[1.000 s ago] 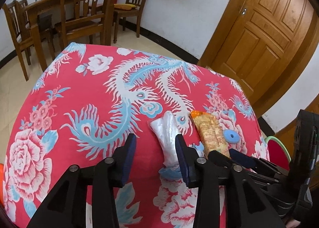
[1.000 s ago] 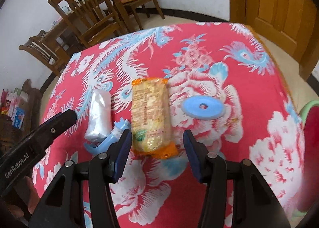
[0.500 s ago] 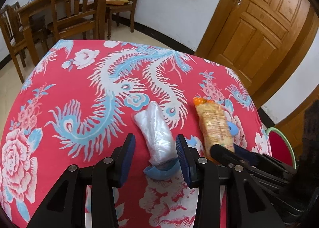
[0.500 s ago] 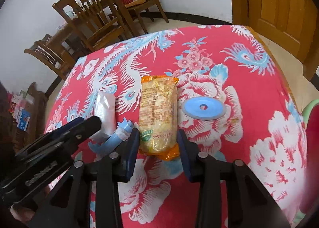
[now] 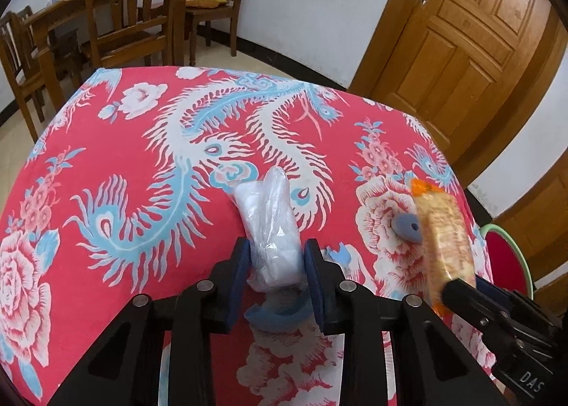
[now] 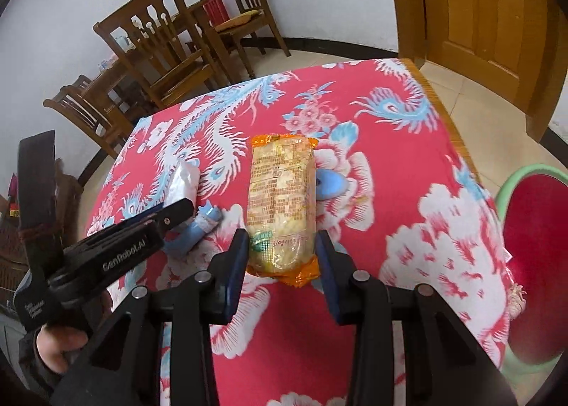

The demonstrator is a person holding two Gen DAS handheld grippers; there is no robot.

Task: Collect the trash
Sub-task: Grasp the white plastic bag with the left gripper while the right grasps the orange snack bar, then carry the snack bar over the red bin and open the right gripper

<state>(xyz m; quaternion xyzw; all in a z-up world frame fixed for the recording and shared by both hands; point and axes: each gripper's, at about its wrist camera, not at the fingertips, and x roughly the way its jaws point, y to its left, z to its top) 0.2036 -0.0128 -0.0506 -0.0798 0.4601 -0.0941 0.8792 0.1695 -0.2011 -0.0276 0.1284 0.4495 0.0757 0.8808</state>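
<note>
Left claw [image 5: 275,265]: my jaws have just closed onto the crumpled clear plastic bag [image 5: 271,225], lying lengthwise ahead on the red floral tablecloth [image 5: 124,164].
Right claw [image 6: 280,256]: clamped on the orange-edged snack packet [image 6: 282,203], its long axis pointing away; red bin with the green rim [image 6: 536,249] to my right.

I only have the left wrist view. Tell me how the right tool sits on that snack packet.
Observer: The right tool has just been closing. Both pads now press the sides of the snack packet, close to its orange sealed near end.
Operator: Report how the packet lies in the grip.
Observer: It sticks straight out ahead of the tool, with its printed face up.
Operator: Find me somewhere to drop it.
Observer: A red, green-rimmed container, only a sliver in your view, sits low beside the table on the right, and may serve.
</note>
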